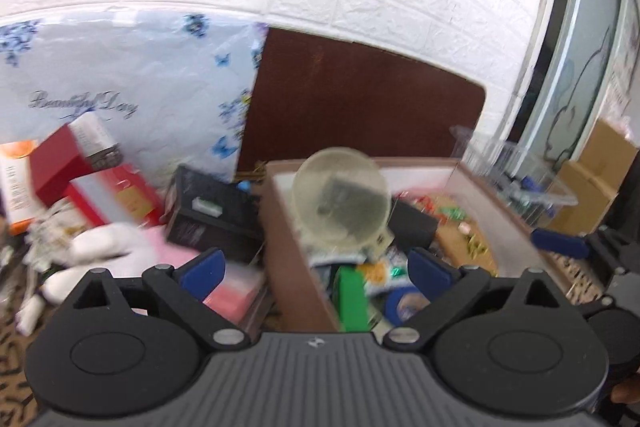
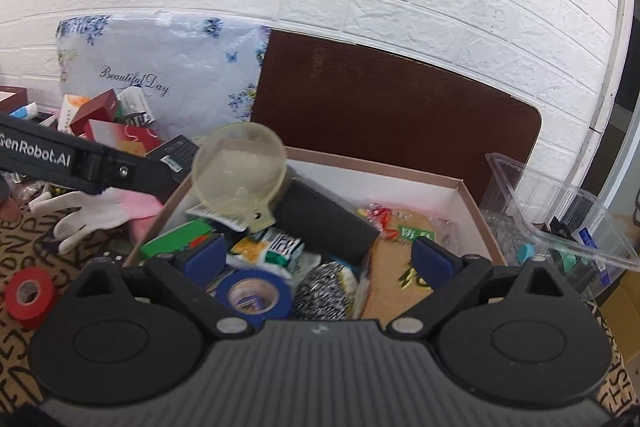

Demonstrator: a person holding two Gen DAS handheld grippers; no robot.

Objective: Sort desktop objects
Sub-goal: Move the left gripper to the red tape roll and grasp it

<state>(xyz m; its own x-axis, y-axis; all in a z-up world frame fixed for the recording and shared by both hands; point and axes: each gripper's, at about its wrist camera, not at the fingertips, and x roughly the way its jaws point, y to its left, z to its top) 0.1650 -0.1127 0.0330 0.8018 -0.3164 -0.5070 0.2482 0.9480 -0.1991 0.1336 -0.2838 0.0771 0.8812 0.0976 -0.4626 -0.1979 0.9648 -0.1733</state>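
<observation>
Precariously, a translucent round container [image 2: 239, 171] tilts atop the clutter in the cardboard box [image 2: 472, 211], while the left gripper [image 1: 316, 267] and right gripper [image 2: 320, 255] hover with fingers spread and empty; a nudge could tip it out onto the surface.

A funnel [image 2: 239, 173] is set in the box [image 2: 460, 187] at its left wall; a glove [image 2: 86, 213] is laid left of it.
</observation>
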